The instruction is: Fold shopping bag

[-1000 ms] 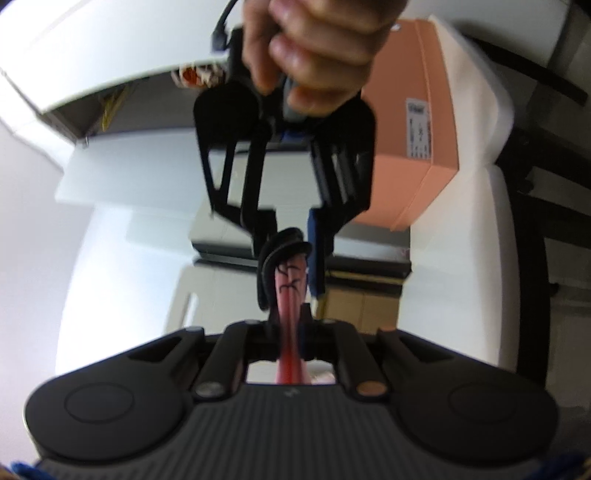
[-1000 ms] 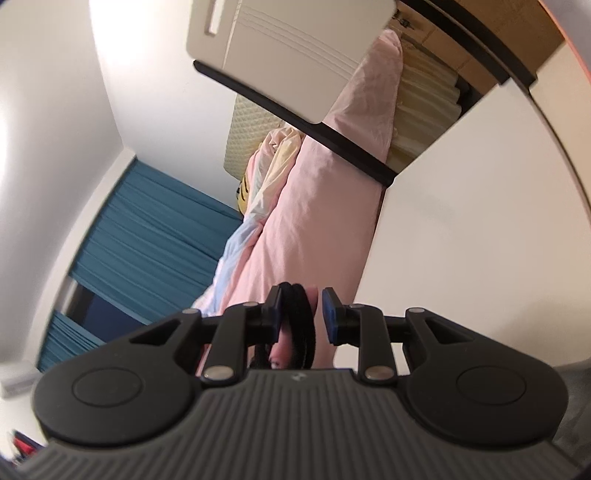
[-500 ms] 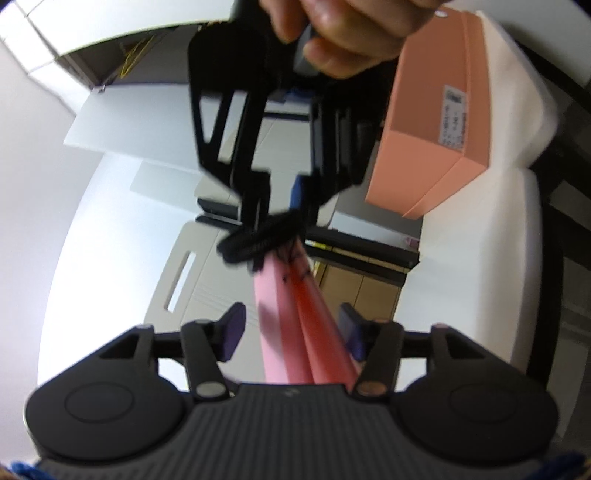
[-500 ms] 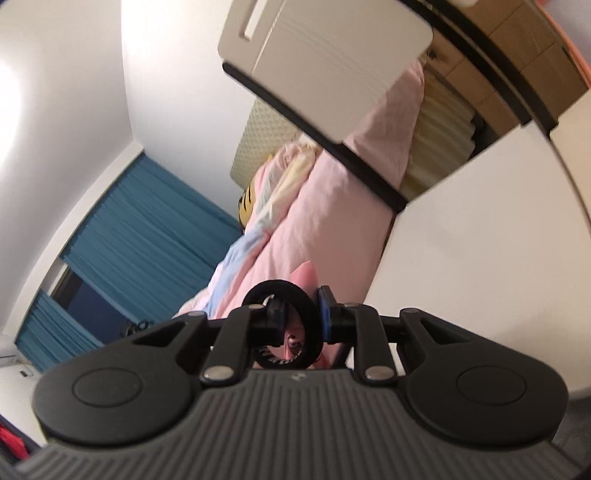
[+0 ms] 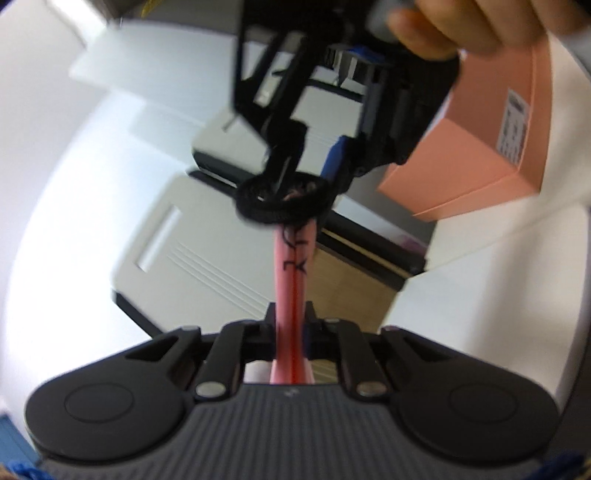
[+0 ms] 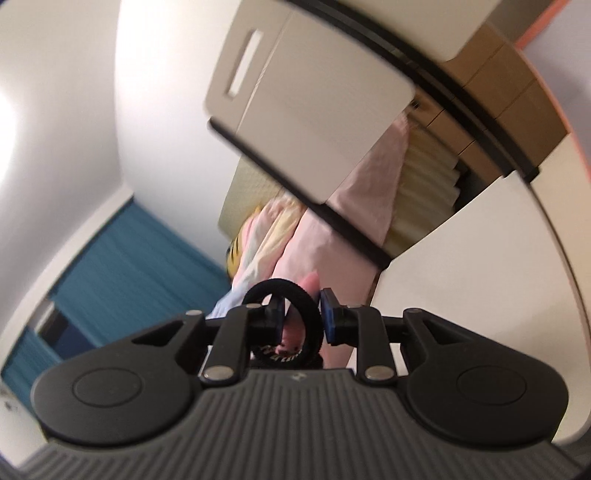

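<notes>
The pink shopping bag [image 5: 293,280] is folded into a narrow strip with black marks. My left gripper [image 5: 291,314] is shut on its near end. The strip runs up to a black elastic loop [image 5: 282,201] at its far end. My right gripper [image 5: 314,162] shows in the left wrist view, held by a hand [image 5: 476,22], with its fingers in that loop. In the right wrist view my right gripper [image 6: 303,314] has its blue pads [image 6: 328,314] a little apart, with the black loop [image 6: 284,291] around the left finger and a bit of pink bag [image 6: 291,338] between them.
A salmon box [image 5: 491,144] sits on a white table [image 5: 498,266] to the right. A white cabinet door with a slot handle [image 5: 192,251] is behind. The right wrist view shows pink bedding [image 6: 332,236], blue curtains [image 6: 122,266] and a white table [image 6: 472,273].
My left gripper was open half a second ago and has shut on the pink strip again. My right gripper has opened slightly and turned, so the loop now lies open around its finger.
</notes>
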`<state>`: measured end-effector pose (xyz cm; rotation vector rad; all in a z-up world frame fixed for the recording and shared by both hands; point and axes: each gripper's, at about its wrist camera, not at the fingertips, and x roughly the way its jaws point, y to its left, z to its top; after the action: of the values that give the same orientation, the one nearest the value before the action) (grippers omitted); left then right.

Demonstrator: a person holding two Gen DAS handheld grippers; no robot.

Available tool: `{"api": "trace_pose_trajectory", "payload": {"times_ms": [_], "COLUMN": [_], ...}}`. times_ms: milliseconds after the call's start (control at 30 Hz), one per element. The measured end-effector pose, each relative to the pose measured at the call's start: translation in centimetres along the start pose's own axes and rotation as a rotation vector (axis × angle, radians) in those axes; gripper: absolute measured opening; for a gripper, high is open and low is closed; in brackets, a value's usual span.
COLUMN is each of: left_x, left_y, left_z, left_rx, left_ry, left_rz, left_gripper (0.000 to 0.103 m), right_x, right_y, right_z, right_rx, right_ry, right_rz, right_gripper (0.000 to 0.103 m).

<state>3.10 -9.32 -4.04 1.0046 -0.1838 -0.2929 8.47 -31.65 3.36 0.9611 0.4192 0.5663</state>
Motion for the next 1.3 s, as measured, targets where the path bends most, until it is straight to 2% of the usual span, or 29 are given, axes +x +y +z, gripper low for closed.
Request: {"api": "trace_pose_trajectory", "payload": {"times_ms": [100,167,233,300,367,433,467,500,533,567,600,633,833,867,900,933,967,1000,1067,1167,1300], "left_x": [1.0,1.4,1.7,1.7,1.8,1.9,1.9,1.8,1.8,1.8,2.0,2.3,3.2,3.4,3.7,3.9,4.1,4.3,4.5,4.5,4.4], "left_y": [1.5,2.6,3.8,4.9,5.5,6.0,6.2,6.4,6.6,6.7,6.8,6.8,8.0,8.3,8.6,9.0,9.2,9.5,10.1,11.0,11.7], "left_z": [-0.1,-0.4,-0.8,-1.4,-1.7,-1.9,-1.9,-2.0,-2.0,-2.0,-2.1,-2.2,-3.3,-3.6,-3.9,-4.2,-4.5,-4.8,-5.4,-6.2,-7.1], "left_rx": [-0.126,-0.22,-0.322,-0.405,-0.454,-0.484,-0.49,-0.497,-0.506,-0.514,-0.519,-0.526,-0.634,-0.653,-0.671,-0.686,-0.697,-0.708,-0.737,-0.774,-0.792], "left_ry": [0.079,0.132,0.188,0.236,0.262,0.276,0.278,0.28,0.284,0.287,0.289,0.293,0.357,0.369,0.38,0.39,0.399,0.407,0.426,0.445,0.456], "left_rz": [-0.061,-0.104,-0.155,-0.195,-0.215,-0.224,-0.227,-0.229,-0.232,-0.232,-0.228,-0.224,-0.187,-0.178,-0.169,-0.16,-0.15,-0.141,-0.129,-0.112,-0.101], "left_gripper": [0.013,0.013,0.013,0.013,0.014,0.015,0.015,0.015,0.016,0.016,0.017,0.018,0.022,0.023,0.023,0.023,0.023,0.023,0.023,0.024,0.025], "right_x": [-0.2,-0.1,0.7,1.9,3.1,3.8,4.0,4.1,4.1,4.0,3.8,3.7,3.8,4.0,4.3,4.8,5.5,6.1,7.8,10.4,13.7], "right_y": [-0.9,-1.3,-1.8,-2.0,-2.2,-2.4,-2.4,-2.3,-2.1,-1.9,-1.7,-1.5,-0.4,-0.4,-0.3,-0.4,-0.6,-0.8,-1.2,-1.6,-1.6], "right_z": [1.0,1.6,1.8,1.6,0.9,0.2,-0.1,-0.2,-0.4,-0.4,-0.5,-0.6,-0.6,-0.7,-0.8,-1.0,-1.2,-1.4,-1.9,-2.9,-4.5], "right_rx": [-0.003,-0.016,-0.045,-0.123,-0.219,-0.29,-0.317,-0.337,-0.355,-0.372,-0.39,-0.408,-0.497,-0.505,-0.513,-0.521,-0.529,-0.537,-0.547,-0.579,-0.665], "right_ry": [-0.055,-0.057,0.0,0.099,0.189,0.241,0.256,0.263,0.264,0.258,0.246,0.234,0.169,0.177,0.186,0.198,0.212,0.227,0.259,0.307,0.354], "right_rz": [-0.027,-0.057,-0.13,-0.248,-0.355,-0.403,-0.416,-0.422,-0.423,-0.421,-0.42,-0.419,-0.388,-0.387,-0.386,-0.383,-0.379,-0.374,-0.382,-0.401,-0.446], "right_gripper": [0.025,0.025,0.025,0.025,0.026,0.032,0.041,0.055,0.065,0.083,0.093,0.093,0.092,0.084,0.07,0.067,0.06,0.047,0.036,0.027,0.027]}}
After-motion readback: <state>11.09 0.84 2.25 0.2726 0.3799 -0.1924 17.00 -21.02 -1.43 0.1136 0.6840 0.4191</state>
